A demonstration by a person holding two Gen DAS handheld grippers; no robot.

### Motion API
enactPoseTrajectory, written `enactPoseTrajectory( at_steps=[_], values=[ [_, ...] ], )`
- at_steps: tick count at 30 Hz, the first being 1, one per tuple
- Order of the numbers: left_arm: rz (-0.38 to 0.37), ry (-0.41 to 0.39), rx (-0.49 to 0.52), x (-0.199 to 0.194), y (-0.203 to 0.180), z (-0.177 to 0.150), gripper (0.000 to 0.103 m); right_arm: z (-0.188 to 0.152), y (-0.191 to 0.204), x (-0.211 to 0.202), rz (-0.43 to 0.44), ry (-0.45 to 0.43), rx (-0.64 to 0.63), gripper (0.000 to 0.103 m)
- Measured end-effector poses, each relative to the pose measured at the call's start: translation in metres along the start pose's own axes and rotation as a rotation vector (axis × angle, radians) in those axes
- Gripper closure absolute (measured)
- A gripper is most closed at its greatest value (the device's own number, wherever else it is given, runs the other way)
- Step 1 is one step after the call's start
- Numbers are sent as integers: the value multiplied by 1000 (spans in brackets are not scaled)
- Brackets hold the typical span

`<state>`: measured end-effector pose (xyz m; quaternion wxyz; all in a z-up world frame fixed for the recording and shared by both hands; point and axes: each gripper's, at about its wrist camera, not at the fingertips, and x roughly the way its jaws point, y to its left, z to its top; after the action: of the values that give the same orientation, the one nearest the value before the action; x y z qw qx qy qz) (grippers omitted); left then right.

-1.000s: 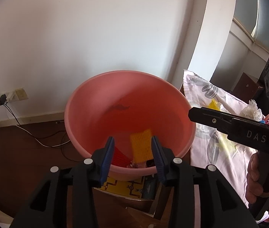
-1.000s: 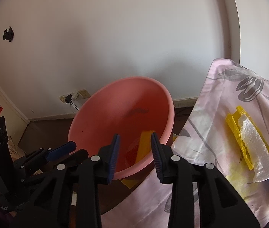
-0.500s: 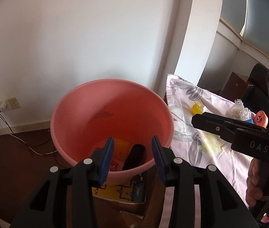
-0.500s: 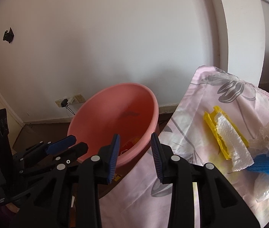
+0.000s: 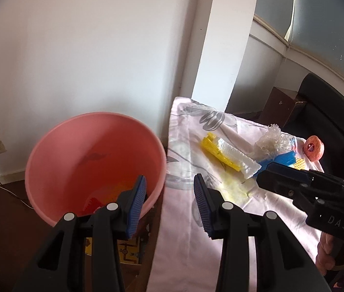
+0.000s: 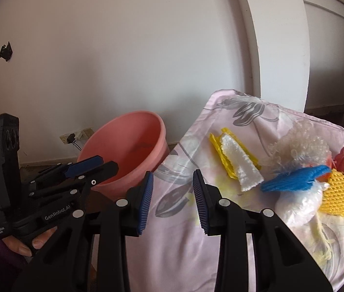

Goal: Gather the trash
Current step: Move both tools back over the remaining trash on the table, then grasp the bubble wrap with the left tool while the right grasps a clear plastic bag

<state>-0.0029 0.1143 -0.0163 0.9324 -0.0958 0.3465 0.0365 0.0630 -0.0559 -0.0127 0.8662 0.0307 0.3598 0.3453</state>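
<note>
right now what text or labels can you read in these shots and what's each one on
"DAS": on the side of the right gripper, left wrist view.
"GenRobot.AI": on the body of the left gripper, right wrist view.
Small white print lower on the left gripper's handle: too small to read.
Round sticker on the pink fruit: too blurred to read.

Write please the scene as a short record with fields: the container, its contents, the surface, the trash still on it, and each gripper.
container: pink basin, beside the cloth
contents: red and yellow pieces at the bottom
surface: floral cloth
trash left: white foam net on yellow foam net, blue foam net, bubble wrap, yellow mesh sleeve
left gripper: open, nothing between the jaws
right gripper: open, nothing between the jaws
</note>
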Motion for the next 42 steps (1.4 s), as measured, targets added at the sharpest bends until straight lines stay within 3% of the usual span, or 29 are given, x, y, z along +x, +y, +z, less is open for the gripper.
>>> enactPoseTrajectory(
  at_steps=[13, 28, 35, 42],
  values=[
    [-156, 98, -32, 44, -62, 20, 63, -41, -62, -41, -128, -28, 135, 68],
    [-306, 122, 118, 83, -157, 66, 62, -57, -104, -64, -164, -78, 224, 68],
    [-260, 163, 132, 119, -187, 84, 60, -57, -110, -61, -174, -81, 229, 69],
    [-205, 256, 90, 150, -182, 87, 61, -54, -115, -55, -161, -76, 245, 68]
  ],
)
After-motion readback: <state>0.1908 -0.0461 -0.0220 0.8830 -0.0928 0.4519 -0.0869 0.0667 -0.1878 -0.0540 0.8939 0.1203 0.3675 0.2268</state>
